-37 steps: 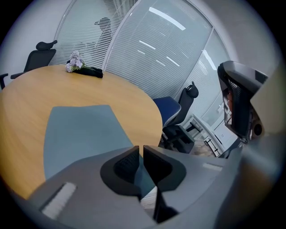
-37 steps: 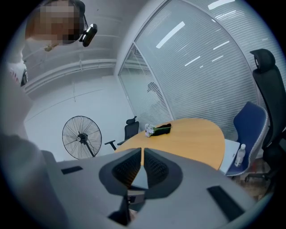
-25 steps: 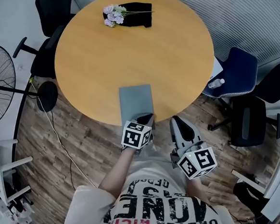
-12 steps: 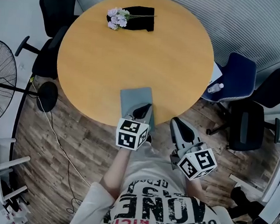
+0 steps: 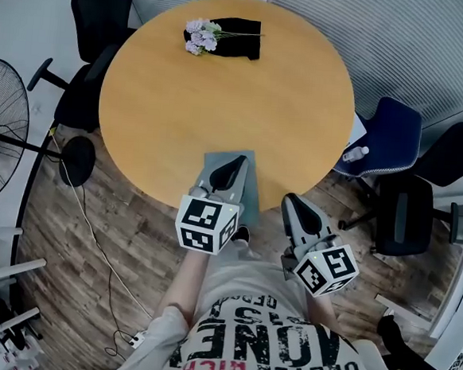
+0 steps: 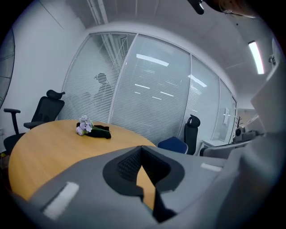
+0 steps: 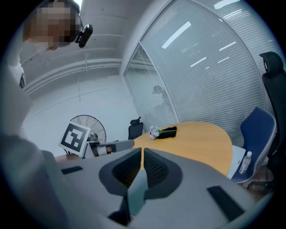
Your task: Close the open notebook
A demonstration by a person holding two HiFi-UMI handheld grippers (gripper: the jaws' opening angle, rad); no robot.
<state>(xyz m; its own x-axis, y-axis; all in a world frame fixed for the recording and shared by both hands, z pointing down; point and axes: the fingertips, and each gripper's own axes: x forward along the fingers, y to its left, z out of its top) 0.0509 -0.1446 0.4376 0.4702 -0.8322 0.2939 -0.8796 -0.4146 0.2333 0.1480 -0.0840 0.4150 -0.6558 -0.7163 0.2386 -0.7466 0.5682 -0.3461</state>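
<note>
A grey notebook [image 5: 212,165] lies flat on the round wooden table [image 5: 222,100] at its near edge, showing only a plain grey cover. My left gripper [image 5: 238,165] hangs above the notebook, hiding its middle, jaws shut with nothing between them. In the left gripper view its fingertips [image 6: 142,151] meet, with the tabletop beyond. My right gripper [image 5: 292,201] sits off the table's near right edge, apart from the notebook, jaws together and empty. The right gripper view shows the left gripper [image 7: 111,146] at the left.
A bunch of pale purple flowers [image 5: 202,36] lies on a black cloth [image 5: 240,28] at the table's far side. Black chairs [image 5: 97,18] stand at the left, a blue chair [image 5: 387,133] with a bottle [image 5: 355,154] at the right. A floor fan [image 5: 0,134] stands left.
My left gripper has risen from the table's near edge and moved forward over the notebook. The right gripper has stayed where it was.
</note>
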